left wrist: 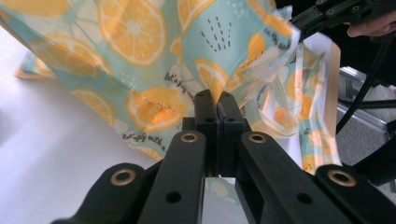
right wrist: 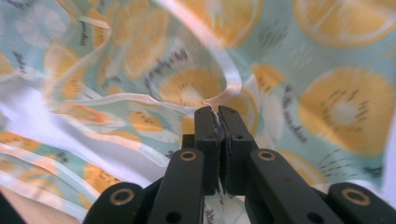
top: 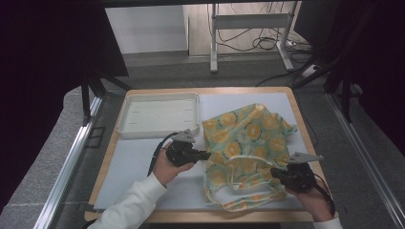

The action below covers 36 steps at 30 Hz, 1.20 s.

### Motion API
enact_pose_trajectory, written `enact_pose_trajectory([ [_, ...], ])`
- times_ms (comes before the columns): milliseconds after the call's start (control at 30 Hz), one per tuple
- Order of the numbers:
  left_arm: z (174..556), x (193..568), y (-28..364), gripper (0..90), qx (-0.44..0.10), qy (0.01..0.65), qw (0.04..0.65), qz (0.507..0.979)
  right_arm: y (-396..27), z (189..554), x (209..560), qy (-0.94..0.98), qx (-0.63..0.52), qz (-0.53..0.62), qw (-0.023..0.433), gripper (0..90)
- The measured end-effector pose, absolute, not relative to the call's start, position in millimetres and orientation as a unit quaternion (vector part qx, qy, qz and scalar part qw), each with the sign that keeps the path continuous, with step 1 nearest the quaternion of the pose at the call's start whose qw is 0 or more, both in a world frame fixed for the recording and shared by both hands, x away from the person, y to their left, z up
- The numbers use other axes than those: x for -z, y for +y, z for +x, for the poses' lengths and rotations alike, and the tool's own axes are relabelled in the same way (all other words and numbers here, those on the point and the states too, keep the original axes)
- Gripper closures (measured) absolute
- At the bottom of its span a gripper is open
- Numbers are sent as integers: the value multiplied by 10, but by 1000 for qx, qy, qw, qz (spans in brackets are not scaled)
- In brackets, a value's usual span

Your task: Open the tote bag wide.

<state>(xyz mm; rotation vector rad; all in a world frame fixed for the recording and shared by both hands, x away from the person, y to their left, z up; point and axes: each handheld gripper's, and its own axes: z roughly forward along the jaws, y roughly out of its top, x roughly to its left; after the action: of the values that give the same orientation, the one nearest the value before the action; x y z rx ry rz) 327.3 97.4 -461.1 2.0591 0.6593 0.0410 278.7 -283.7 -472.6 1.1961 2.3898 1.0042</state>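
A lab: dark curtains (top: pixel 43 47), metal frame (top: pixel 248 28), floor cables (top: pixel 267 43).

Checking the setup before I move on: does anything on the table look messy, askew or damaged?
Only the cloth: it lies crumpled and bunched on the mat rather than flat, with its trim looping loose at the near edge. Both claws, left and right, are shut on it. The tray sits square. No damage shows.

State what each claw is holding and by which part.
Both hold the orange-print cloth bag. The left claw is shut on a fold at its left edge; the right claw is shut on the pale trim band near its lower right side.
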Motion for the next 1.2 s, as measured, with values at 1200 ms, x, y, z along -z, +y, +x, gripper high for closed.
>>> enact_pose_trajectory([
  [1200,3257,4224,1118,900,-47,281,516,808,-2903,3070,3993,807,-393,399,185,879],
])
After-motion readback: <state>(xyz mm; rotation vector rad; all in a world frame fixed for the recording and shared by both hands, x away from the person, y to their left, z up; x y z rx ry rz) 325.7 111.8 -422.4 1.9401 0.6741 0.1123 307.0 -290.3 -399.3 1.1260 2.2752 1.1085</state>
